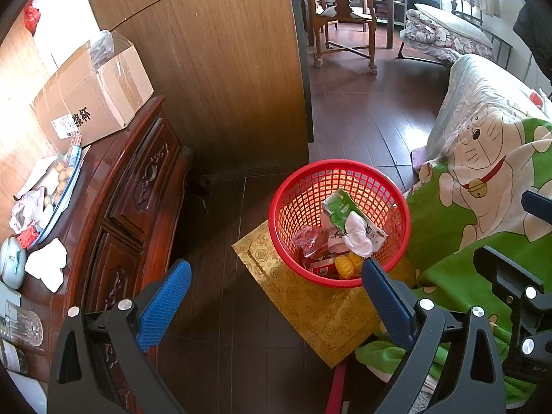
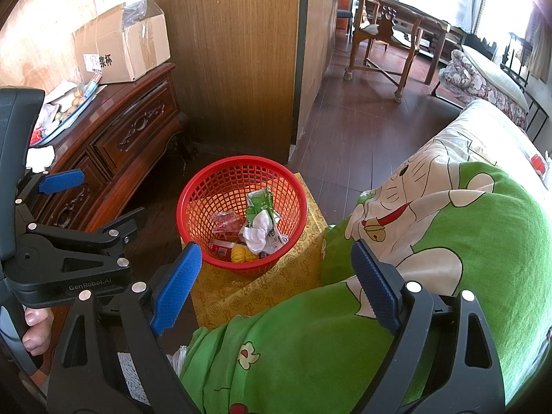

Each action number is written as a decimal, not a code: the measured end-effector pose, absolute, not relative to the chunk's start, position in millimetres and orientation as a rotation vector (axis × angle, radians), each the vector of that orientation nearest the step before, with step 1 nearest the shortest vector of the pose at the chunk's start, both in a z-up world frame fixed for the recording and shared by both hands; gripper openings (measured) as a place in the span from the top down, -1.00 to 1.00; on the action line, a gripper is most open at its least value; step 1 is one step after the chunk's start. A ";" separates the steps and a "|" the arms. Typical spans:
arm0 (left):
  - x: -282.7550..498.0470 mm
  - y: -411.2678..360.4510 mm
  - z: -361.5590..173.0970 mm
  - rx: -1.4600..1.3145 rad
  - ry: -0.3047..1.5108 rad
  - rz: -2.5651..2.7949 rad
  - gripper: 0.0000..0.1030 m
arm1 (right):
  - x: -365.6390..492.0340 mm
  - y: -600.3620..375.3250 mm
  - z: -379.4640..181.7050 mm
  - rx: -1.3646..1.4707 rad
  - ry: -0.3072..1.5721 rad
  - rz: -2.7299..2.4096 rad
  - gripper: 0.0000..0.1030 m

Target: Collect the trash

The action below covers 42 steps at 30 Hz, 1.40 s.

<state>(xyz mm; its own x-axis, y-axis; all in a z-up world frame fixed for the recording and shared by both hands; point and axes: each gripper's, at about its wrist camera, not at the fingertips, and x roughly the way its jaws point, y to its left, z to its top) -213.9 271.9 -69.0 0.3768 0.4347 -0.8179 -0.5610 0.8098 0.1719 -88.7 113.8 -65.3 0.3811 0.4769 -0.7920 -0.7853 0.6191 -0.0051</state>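
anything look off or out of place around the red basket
Nothing spilled. The red plastic mesh basket sits upright on a yellow patterned box, which is an unusual perch, with the trash inside. One crumpled white tissue lies loose on the dark carved wooden cabinet, not yet collected. Both grippers hang open and empty.

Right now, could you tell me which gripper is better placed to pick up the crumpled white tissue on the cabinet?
Probably left gripper: open, beside the cabinet where the tissue lies.
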 end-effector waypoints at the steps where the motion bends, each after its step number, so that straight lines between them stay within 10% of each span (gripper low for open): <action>1: -213.7 271.9 -69.0 -0.143 0.999 0.639 -0.89 | -88.7 113.7 -65.2 -0.416 0.847 0.836 -0.66; 42: -214.7 270.9 -68.9 -0.149 0.997 0.649 -0.89 | -88.4 113.3 -65.2 -0.415 0.848 0.836 -0.66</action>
<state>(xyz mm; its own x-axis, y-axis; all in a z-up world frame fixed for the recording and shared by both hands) -214.7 270.9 -68.9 0.3735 0.4383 -0.8175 -0.5702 0.8036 0.1704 -88.4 113.3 -65.2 0.3802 0.4777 -0.7920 -0.7855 0.6189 -0.0038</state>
